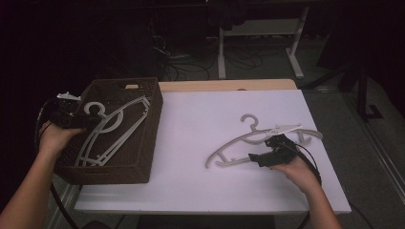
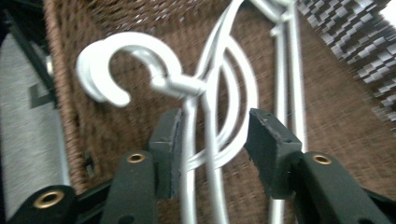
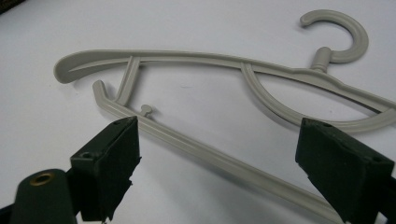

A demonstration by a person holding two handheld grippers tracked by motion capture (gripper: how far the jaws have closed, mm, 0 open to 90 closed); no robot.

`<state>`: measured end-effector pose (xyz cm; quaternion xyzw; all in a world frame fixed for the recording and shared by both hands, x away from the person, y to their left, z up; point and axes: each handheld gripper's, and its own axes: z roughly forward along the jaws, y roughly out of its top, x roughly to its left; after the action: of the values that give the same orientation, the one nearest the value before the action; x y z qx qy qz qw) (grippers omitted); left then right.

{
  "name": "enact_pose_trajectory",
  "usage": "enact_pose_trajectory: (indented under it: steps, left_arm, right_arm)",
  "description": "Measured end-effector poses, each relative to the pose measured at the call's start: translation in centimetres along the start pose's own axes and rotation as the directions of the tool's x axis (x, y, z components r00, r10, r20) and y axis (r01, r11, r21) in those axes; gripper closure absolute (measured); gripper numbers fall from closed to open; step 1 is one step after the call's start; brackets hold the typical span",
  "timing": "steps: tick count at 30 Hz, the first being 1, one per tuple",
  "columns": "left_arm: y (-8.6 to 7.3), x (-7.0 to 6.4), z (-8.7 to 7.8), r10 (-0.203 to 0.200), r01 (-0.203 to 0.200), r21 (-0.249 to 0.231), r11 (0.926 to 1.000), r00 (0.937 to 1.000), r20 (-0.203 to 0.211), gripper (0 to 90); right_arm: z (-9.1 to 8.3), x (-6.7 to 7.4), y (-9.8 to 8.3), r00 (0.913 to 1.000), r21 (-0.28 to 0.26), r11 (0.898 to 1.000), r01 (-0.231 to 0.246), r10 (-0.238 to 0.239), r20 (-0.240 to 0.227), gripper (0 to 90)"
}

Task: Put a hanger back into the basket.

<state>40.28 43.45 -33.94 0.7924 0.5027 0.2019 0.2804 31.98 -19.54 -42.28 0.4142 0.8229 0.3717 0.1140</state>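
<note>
**Hangers: one in basket, one on table**

Table [image 1: 191, 186]: white top, seen from the high view, wooden edge at the far side.

Basket [image 1: 143, 162]: dark brown woven, rectangular, on the left end of the table. Inside it lie grey hangers [image 1: 112, 129], hook toward the far left corner; in the left gripper view the hook [image 2: 116, 70] rests on the basket floor near the wall.

Second hanger [image 1: 253, 138]: grey, flat on the bare table right of centre, hook pointing away from the person.

Left gripper [image 2: 210, 140]: over the basket's left side. Jaws part-open; hanger bars run between them. Left pad sits against one bar, right pad stands clear, so no grip.

Right gripper [image 3: 217, 158]: jaws wide apart, straddling the lower bar of the second hanger, pads not pressing on it.
</note>
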Motion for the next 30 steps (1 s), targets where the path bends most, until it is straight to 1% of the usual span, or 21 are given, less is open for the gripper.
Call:
enact_pose_trajectory:
  steps: [4, 5, 7, 10, 13, 15, 17, 20, 22, 23, 24, 25, 27, 28, 30]
  left_arm:
    - [0.6, -1.0, -0.6, -0.001, 0.004, -0.048, 0.9988, 0.9979, 0.064, 48.9]
    - [0.8, -1.2, -0.8, -0.003, 0.009, -0.062, 0.9981, 0.9963, 0.085, 47.9]
    - [1.2, -1.9, -1.1, 0.005, 0.005, -0.081, 0.9967, 0.9930, 0.118, 46.0]
    - [1.7, -3.1, -1.2, 0.020, -0.002, -0.105, 0.9945, 0.9849, 0.172, 41.5]
    - [2.3, -4.5, -1.3, 0.040, -0.011, -0.130, 0.9915, 0.9742, 0.222, 37.6]
    - [2.7, -5.5, -1.3, 0.056, -0.020, -0.143, 0.9895, 0.9654, 0.254, 35.3]
    - [3.1, -6.6, -1.2, 0.075, -0.030, -0.158, 0.9870, 0.9543, 0.289, 33.2]
    - [3.8, -8.6, -1.0, 0.103, -0.049, -0.171, 0.9841, 0.9405, 0.324, 29.4]
    - [4.3, -10.0, -0.8, 0.123, -0.062, -0.183, 0.9812, 0.9296, 0.348, 27.5]
    - [4.5, -10.8, -0.6, 0.133, -0.068, -0.188, 0.9798, 0.9245, 0.357, 26.6]
    - [4.8, -11.6, -0.5, 0.146, -0.079, -0.192, 0.9783, 0.9184, 0.368, 25.6]
    - [5.0, -12.4, -0.4, 0.159, -0.087, -0.198, 0.9763, 0.9108, 0.381, 25.1]
    - [5.5, -14.0, -0.1, 0.188, -0.110, -0.212, 0.9710, 0.9005, 0.392, 24.5]
    - [5.8, -14.8, 0.1, 0.198, -0.119, -0.214, 0.9696, 0.8940, 0.402, 24.0]
    - [6.3, -16.4, 0.5, 0.220, -0.134, -0.222, 0.9658, 0.8772, 0.427, 23.8]
  right_arm:
    - [-0.1, 0.0, 0.1, 1.0000, -0.004, 1.000, -0.001, 0.001, -0.001, 13.6]
    - [-0.1, 0.0, 0.1, 1.0000, -0.005, 1.000, -0.002, 0.002, 0.000, 13.6]
    - [-0.2, 0.0, 0.0, 1.0000, -0.008, 1.000, 0.002, -0.002, 0.001, 13.6]
    - [-0.4, 0.0, 0.0, 1.0000, -0.006, 1.000, -0.001, 0.001, 0.002, 13.7]
    - [-0.5, -0.1, 0.1, 1.0000, -0.010, 1.000, 0.000, 0.000, 0.005, 13.7]
    - [-0.6, -0.2, 0.0, 1.0000, -0.011, 1.000, 0.000, 0.000, 0.005, 13.7]
    - [-0.6, -0.3, 0.0, 1.0000, -0.006, 1.000, -0.003, 0.003, 0.009, 13.7]
    - [-0.7, -0.5, 0.0, 0.9998, 0.007, 1.000, -0.001, 0.001, 0.018, 13.6]
    - [-0.8, -0.8, 0.1, 0.9995, 0.019, 1.000, -0.001, 0.001, 0.032, 15.5]
    - [-0.8, -0.8, 0.0, 0.9989, 0.029, 1.000, -0.002, 0.001, 0.047, 18.7]
    - [-0.9, -1.0, 0.0, 0.9976, 0.029, 1.000, -0.002, 0.000, 0.070, 24.5]
    - [-1.1, -1.3, -0.1, 0.9964, 0.031, 0.999, -0.014, 0.011, 0.084, 30.6]
    - [-1.3, -1.9, -0.3, 0.9930, 0.037, 0.999, -0.033, 0.029, 0.115, 41.6]
    - [-1.4, -2.2, -0.4, 0.9904, 0.042, 0.998, -0.043, 0.037, 0.133, 47.9]
    - [-1.7, -3.0, -0.7, 0.9854, 0.050, 0.996, -0.070, 0.061, 0.159, 57.5]
